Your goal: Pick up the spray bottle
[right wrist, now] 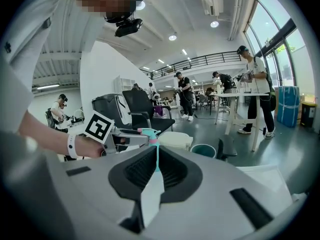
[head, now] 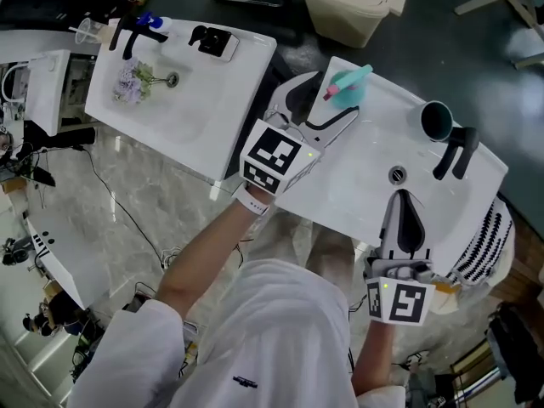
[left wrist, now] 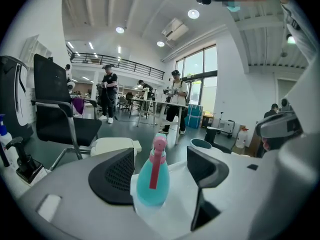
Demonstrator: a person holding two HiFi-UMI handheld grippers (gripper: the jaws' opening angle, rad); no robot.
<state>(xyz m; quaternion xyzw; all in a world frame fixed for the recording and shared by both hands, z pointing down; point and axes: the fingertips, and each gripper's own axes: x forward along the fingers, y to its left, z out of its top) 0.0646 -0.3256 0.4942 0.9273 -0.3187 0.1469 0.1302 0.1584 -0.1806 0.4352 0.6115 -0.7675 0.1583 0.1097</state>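
While the teal spray bottle sits upper centre on the white surface, untouched between the left gripper's wide jaws, the right gripper's jaws sit closed and empty, and the bottle looks light, slick plastic, best pinched across its round body.
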